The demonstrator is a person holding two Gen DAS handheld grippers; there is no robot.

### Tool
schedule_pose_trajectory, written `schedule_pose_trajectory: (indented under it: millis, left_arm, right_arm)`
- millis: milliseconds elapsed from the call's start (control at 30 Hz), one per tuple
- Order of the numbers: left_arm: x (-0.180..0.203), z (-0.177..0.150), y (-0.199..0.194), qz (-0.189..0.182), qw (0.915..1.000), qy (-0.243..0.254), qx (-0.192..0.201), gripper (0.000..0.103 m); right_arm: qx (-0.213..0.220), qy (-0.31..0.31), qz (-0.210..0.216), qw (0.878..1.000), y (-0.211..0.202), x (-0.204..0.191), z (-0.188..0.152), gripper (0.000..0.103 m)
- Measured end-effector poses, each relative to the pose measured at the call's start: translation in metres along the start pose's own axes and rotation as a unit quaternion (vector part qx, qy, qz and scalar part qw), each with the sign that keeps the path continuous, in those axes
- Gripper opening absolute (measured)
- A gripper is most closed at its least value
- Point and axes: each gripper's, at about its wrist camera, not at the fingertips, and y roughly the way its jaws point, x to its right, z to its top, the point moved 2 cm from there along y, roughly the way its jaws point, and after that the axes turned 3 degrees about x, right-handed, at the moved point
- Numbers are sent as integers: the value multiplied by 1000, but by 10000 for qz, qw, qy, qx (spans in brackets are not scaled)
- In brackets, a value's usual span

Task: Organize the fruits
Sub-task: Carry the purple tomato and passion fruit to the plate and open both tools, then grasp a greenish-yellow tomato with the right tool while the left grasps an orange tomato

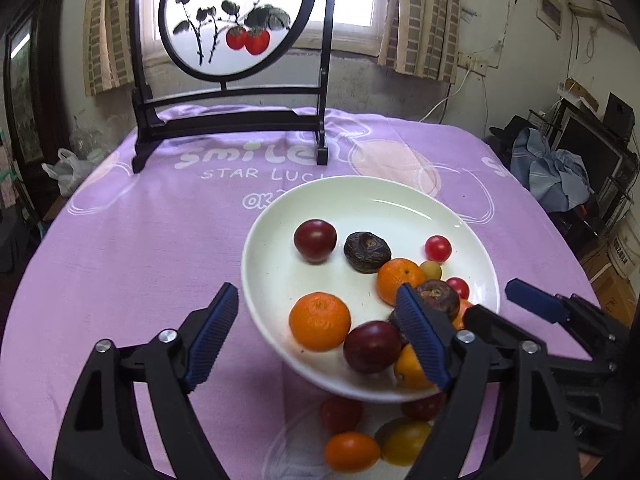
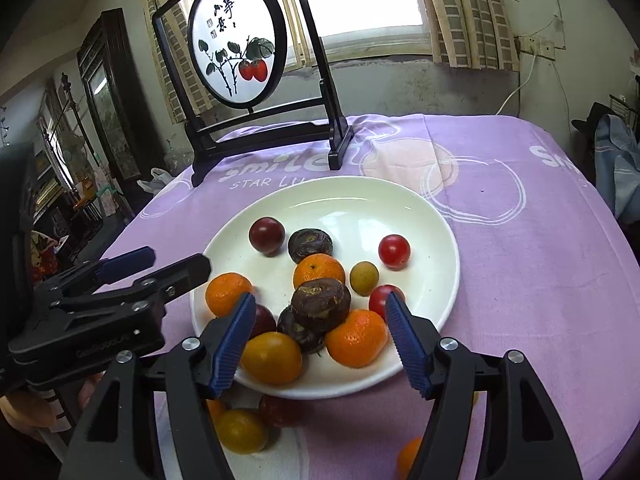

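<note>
Both tongs stand open with nothing gripped. The left gripper [image 1: 316, 322] hovers over the near-left edge of the plate [image 1: 360, 196], one pad out over the cloth [image 1: 140, 240], the other above the heap of fruit at the near rim, touching none that I can see. The right gripper [image 2: 320, 326] hangs low at the near rim, its pads on either side of a wrinkled brown fruit [image 2: 320, 304] that sits on top of the pile, clear of it on both sides. On the plate lie mandarins such as one at the near left [image 1: 319, 320], dark plums [image 1: 315, 240], small red tomatoes [image 1: 438, 248] and more brown fruits, mostly crowded toward the near side. A few fruits are off the plate, on the cloth just below its near rim: a yellow one [image 2: 241, 430], a red one and an orange one [image 1: 351, 451]. Behind stands a painted screen [image 1: 236, 16]. By my reading the step is between picks: gathering loose fruit onto the plate. The next move probably calls for dropping one gripper to a stray fruit and closing gently, since round fruit can roll away.
</note>
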Motion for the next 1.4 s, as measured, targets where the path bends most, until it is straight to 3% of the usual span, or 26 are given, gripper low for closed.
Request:
schedule_pose_trajectory:
  millis: [333, 567, 700, 1067, 1400]
  left_arm:
    - [-6, -50, -21, 42, 9996, 230, -141, 81]
    - [-29, -83, -20, 71, 9989, -192, -413, 81]
    - [-35, -94, -26, 59, 9992, -95, -380, 81]
    - [-23, -100, -36, -164, 9991, 171, -346, 81]
    - [-50, -96, -26, -21, 9968, -550, -575, 83]
  right_arm:
    - [-243, 208, -23, 9995, -20, 10, -45, 70]
    - [-376, -42, 15, 9993, -25, -4, -69, 70]
    - [-490, -209, -37, 9986, -26, -13, -84, 70]
    - [-779, -236, -353, 9961, -25, -23, -105, 71]
    - [-1040, -817, -633, 9892, -8, -40, -107, 71]
